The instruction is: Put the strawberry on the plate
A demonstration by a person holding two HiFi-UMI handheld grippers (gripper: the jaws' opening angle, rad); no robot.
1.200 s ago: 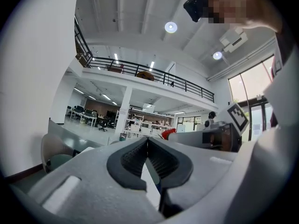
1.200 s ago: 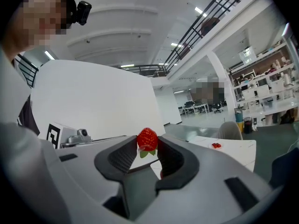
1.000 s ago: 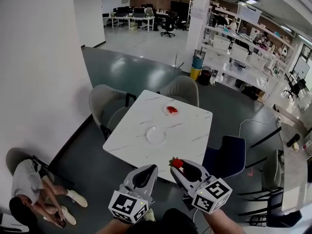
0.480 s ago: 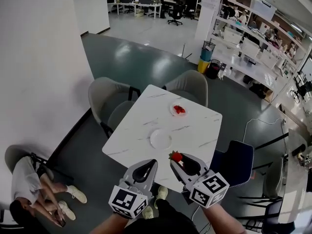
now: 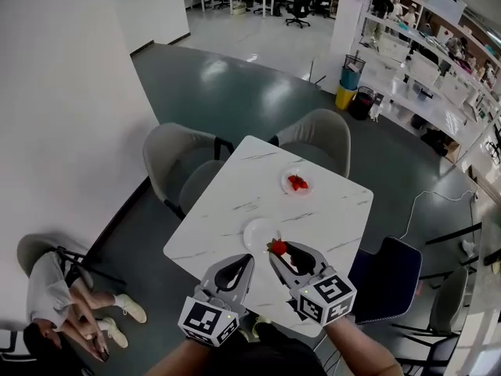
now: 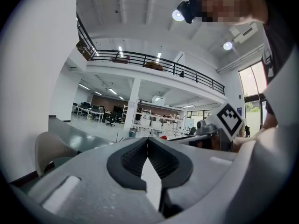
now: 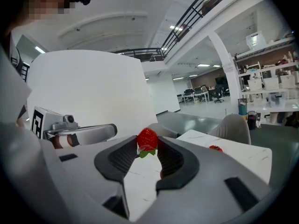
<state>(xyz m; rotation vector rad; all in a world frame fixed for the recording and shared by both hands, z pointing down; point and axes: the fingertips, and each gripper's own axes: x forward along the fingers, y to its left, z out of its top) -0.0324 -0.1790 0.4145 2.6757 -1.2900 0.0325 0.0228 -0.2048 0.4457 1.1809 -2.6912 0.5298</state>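
Note:
A white marble table [image 5: 227, 210] carries an empty white plate [image 5: 255, 229] and, farther back, a small plate with strawberries [image 5: 296, 182]. My right gripper [image 5: 279, 249] is shut on a red strawberry [image 5: 277, 247] with green leaves, held in the air at the empty plate's near right edge in the head view. In the right gripper view the strawberry [image 7: 147, 139] sits pinched between the jaw tips of my right gripper [image 7: 148, 144], with the table beyond. My left gripper [image 5: 242, 265] hovers beside it, its jaws shut on nothing [image 6: 147, 140].
Two grey chairs [image 5: 178, 161] [image 5: 319, 134] stand at the table's far sides, a blue chair [image 5: 388, 269] at its right. A person [image 5: 55, 296] sits on the floor at the lower left by a white wall. Other strawberries [image 7: 215, 148] lie on the far plate.
Both grippers and the head view have moved forward toward the table. The held strawberry has come from in front of the table's near edge to the empty plate's near edge.

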